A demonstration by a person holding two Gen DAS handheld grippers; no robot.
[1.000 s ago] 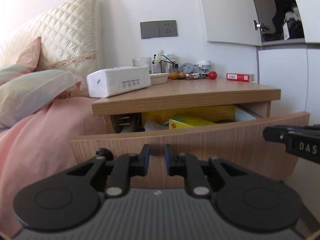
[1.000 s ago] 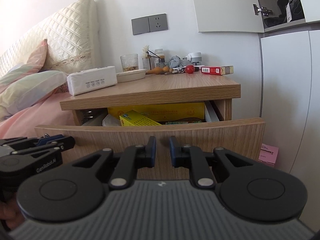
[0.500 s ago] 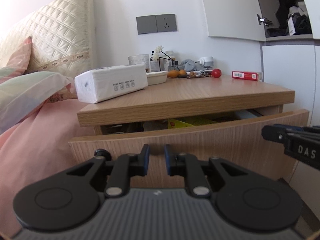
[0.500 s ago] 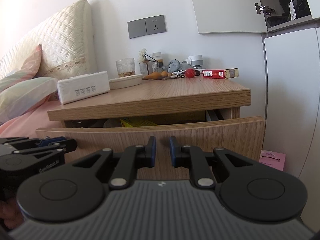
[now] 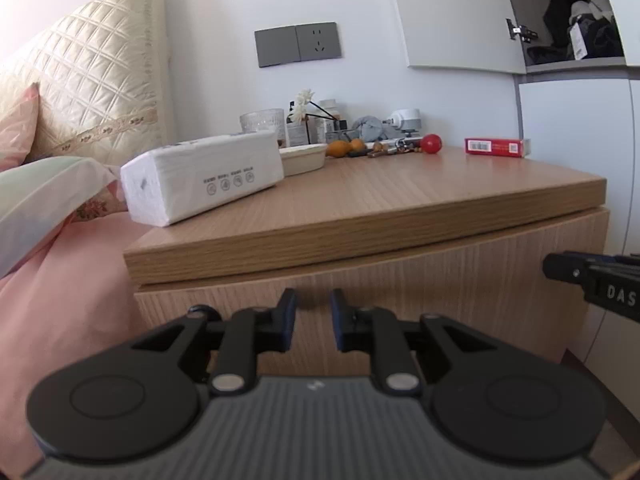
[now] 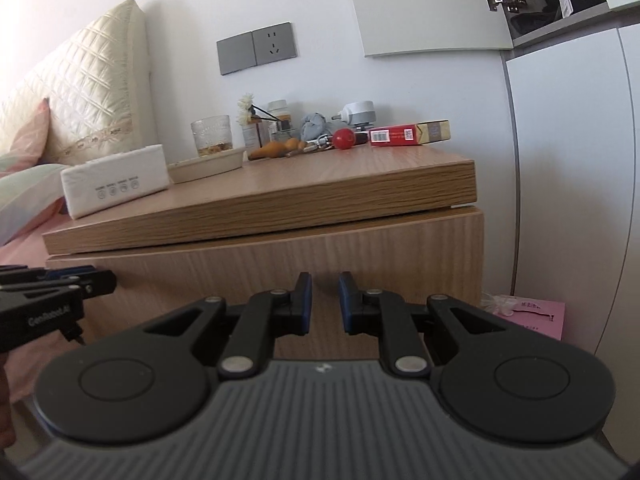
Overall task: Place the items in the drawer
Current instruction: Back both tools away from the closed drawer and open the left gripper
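Note:
The wooden nightstand's drawer front (image 5: 440, 280) sits flush under the top, so what is inside is hidden. My left gripper (image 5: 313, 312) is shut with nothing between its pads, its tips right at the drawer front. In the right wrist view my right gripper (image 6: 323, 300) is also shut and empty, close against the same drawer front (image 6: 280, 256). Each gripper shows at the edge of the other's view: the right gripper (image 5: 592, 284), the left gripper (image 6: 60, 288). On the top lie a white tissue pack (image 5: 204, 176), a red box (image 5: 494, 147) and a red ball (image 5: 431, 143).
A bed with pink sheets (image 5: 60, 300) and pillows borders the nightstand on the left. White cabinets (image 6: 568, 160) stand on the right, one upper door ajar. A glass (image 6: 210, 136), a shallow dish (image 6: 208, 166) and small clutter line the back. A pink packet (image 6: 532, 314) lies on the floor.
The drawer has gone from standing open, with yellow boxes visible inside, to fully pushed in. Both grippers moved forward toward the nightstand with it.

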